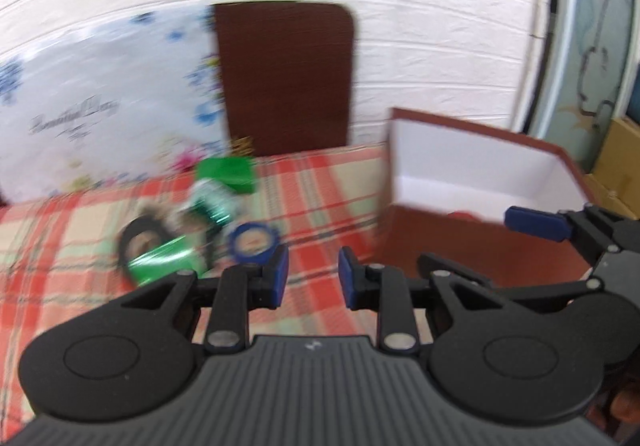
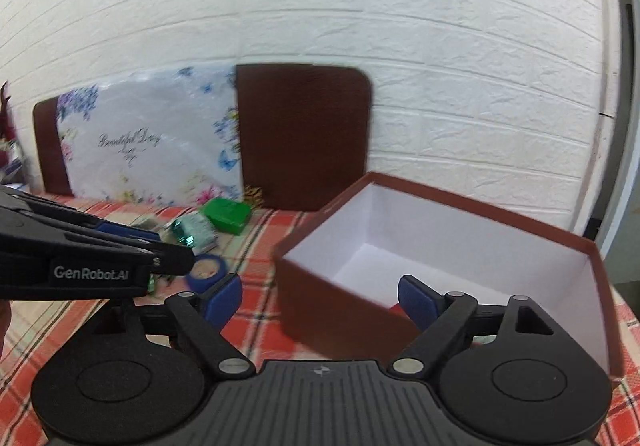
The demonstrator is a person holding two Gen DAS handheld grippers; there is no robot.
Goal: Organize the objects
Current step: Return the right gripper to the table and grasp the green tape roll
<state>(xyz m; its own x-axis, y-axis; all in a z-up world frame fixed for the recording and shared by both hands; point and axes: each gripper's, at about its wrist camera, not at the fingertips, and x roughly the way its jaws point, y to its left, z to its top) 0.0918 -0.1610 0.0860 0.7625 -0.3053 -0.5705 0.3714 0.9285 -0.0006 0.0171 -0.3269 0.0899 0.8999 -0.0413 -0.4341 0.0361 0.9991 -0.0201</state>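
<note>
A brown box (image 2: 344, 310) with a white inside stands open on the plaid tablecloth (image 2: 260, 246); it also shows in the left wrist view (image 1: 460, 246). A red object (image 2: 397, 309) lies inside it, mostly hidden. A pile of small items lies to the left: a green box (image 1: 230, 173), a blue tape roll (image 1: 252, 242), a shiny green packet (image 1: 164, 262), a black ring (image 1: 140, 234). My left gripper (image 1: 313, 278) is open and empty, above the cloth right of the pile. My right gripper (image 2: 320, 298) is open and empty, at the box's near wall.
A floral bag (image 2: 152, 141) and a brown board (image 2: 304, 133) lean against the white brick wall behind the table. A cardboard box (image 1: 616, 165) sits off the table at the right.
</note>
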